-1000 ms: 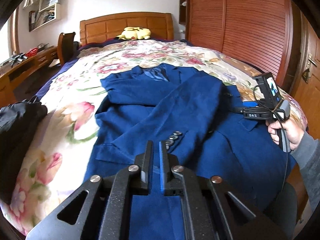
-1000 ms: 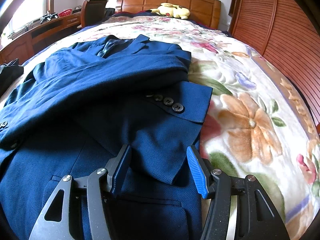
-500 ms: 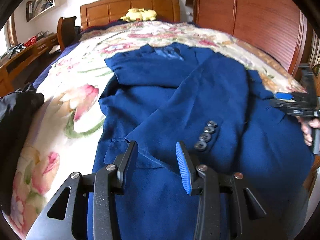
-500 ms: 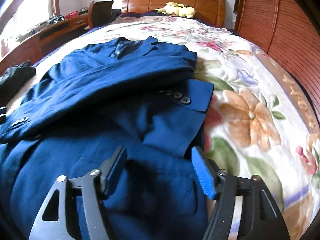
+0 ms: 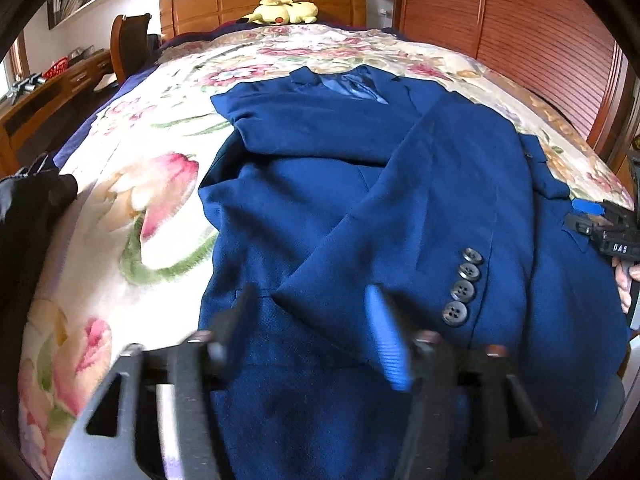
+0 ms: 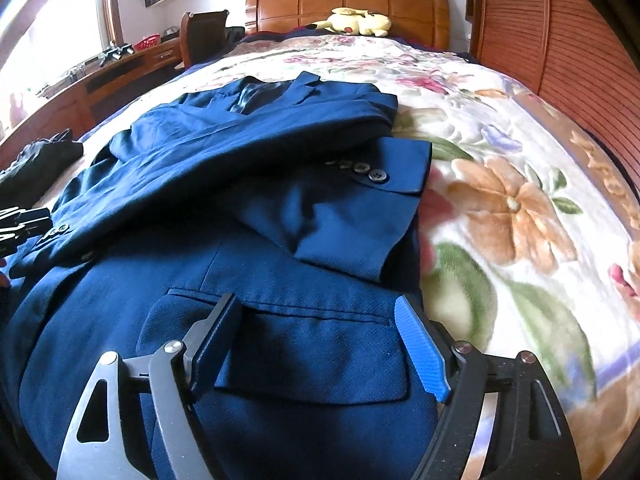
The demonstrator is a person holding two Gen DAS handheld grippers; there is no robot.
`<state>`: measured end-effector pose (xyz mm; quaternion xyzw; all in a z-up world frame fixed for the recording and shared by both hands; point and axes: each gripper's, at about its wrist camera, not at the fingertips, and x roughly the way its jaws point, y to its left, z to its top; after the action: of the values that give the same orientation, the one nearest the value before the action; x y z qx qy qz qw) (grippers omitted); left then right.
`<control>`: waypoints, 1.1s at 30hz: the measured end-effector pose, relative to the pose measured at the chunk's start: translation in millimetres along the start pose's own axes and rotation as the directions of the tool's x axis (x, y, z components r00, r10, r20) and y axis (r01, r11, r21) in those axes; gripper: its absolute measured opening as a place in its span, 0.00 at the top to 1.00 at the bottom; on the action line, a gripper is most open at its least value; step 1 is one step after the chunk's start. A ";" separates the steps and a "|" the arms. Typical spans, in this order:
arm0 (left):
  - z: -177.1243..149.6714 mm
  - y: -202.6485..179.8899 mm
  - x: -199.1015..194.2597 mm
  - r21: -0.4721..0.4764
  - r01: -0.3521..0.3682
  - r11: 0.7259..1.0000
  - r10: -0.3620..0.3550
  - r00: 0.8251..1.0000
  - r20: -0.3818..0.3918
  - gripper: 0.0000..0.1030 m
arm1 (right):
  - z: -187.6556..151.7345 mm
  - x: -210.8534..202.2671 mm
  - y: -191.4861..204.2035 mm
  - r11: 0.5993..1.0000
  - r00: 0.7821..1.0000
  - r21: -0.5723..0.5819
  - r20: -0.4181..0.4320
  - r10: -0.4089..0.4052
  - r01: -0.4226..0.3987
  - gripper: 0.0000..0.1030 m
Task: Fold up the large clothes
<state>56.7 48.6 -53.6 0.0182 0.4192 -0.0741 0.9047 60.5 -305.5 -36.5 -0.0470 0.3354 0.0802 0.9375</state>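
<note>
A navy-blue wool suit jacket (image 5: 400, 208) lies sleeves-folded on the floral quilted bed (image 6: 520, 208). Above it the left claw (image 5: 310, 320) and right claw (image 6: 318, 332) are both opening, gripping nothing.

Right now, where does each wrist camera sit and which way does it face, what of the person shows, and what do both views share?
Left wrist: over the near hem of the blue jacket, tilted down toward the wooden headboard; left gripper opening, nothing between its jaws; right gripper and a hand at the right edge.
Right wrist: above the jacket's pocket flap, same heading; right gripper opening over fabric.
Shared: jacket, floral bedspread, yellow plush toy, headboard.
</note>
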 end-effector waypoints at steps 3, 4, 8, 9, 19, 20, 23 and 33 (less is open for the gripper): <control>-0.3 2.5 -3.5 -0.017 0.006 1.000 -0.005 1.000 0.012 0.27 | -0.8 0.6 2.4 1.000 1.000 -0.007 0.002 -0.009 0.009 0.22; -0.3 3.3 -3.8 -0.019 -0.004 1.000 0.004 1.000 0.014 0.27 | -1.0 0.9 2.7 1.000 1.000 -0.007 0.003 -0.010 0.010 0.22; -0.3 6.9 -3.7 -0.036 0.001 0.999 -0.001 1.000 0.011 0.27 | -2.0 0.6 2.7 1.000 1.000 -0.008 0.009 -0.011 0.011 0.22; -0.1 7.9 -4.1 -0.041 -0.002 0.999 0.002 1.000 0.014 0.27 | -2.4 0.4 3.1 1.000 1.000 -0.009 0.010 -0.014 0.014 0.22; -0.9 2.8 -1.0 0.001 0.072 0.997 -0.072 0.997 -0.015 0.94 | -3.9 -0.7 4.3 1.000 1.000 -0.012 0.017 -0.017 0.018 0.22; 0.4 3.0 -3.1 -0.001 0.080 0.997 -0.080 0.997 -0.010 0.96 | -4.1 -0.9 3.9 1.000 1.000 -0.012 0.018 -0.018 0.018 0.22; 9.2 5.2 -16.9 0.003 0.060 0.998 -0.060 0.997 0.051 0.97 | -4.2 -1.0 3.6 1.000 1.000 -0.012 0.019 -0.017 0.017 0.22; 65.6 39.7 -50.0 -0.058 0.018 0.998 -0.006 0.981 0.194 0.97 | -5.1 -1.5 3.2 1.000 1.000 -0.011 0.023 -0.016 0.016 0.21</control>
<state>80.3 87.6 25.8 -0.0184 0.3314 -0.0686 0.9408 55.6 -303.2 -39.6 -0.0543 0.3240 0.0751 0.9415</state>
